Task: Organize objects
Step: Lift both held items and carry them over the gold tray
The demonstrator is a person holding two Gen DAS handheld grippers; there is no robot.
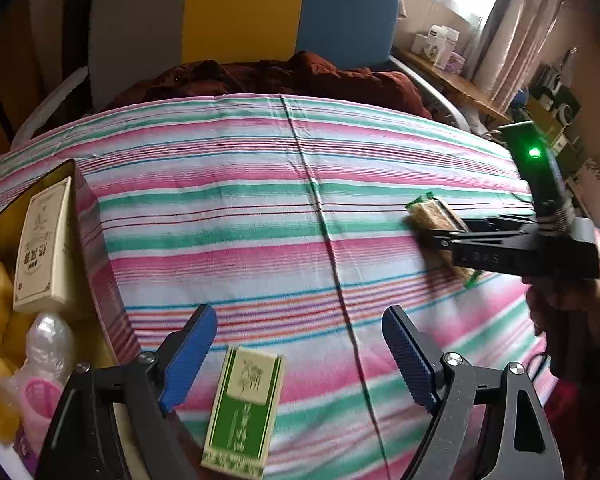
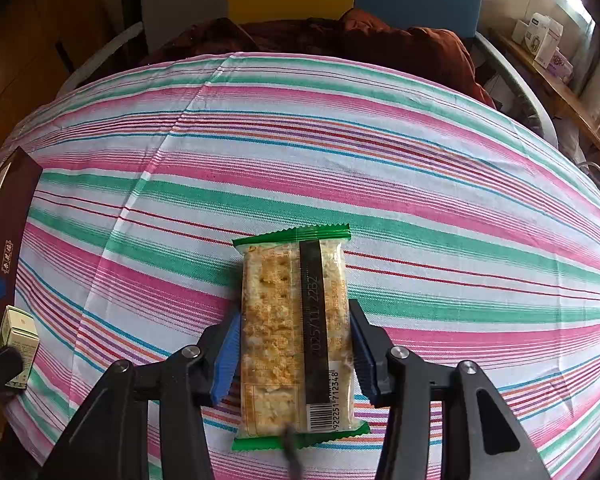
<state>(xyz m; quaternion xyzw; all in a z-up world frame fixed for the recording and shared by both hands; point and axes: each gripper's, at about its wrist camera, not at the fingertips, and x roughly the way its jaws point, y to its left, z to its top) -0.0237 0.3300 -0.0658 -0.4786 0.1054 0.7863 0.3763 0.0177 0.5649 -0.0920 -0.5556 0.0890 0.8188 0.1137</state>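
Table under pink, green and white striped cloth (image 1: 260,184). On it: green-and-cream small carton (image 1: 242,412), clear green-ended cracker packet (image 2: 296,336), dark open box (image 1: 96,248) at left edge.

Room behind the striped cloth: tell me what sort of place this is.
Probably a lived-in home room, a bedroom or sitting room. A striped cloth covers the work surface, a rumpled brown blanket lies before colourful upholstered panels, and a curtained window stands over a wooden shelf of boxes.
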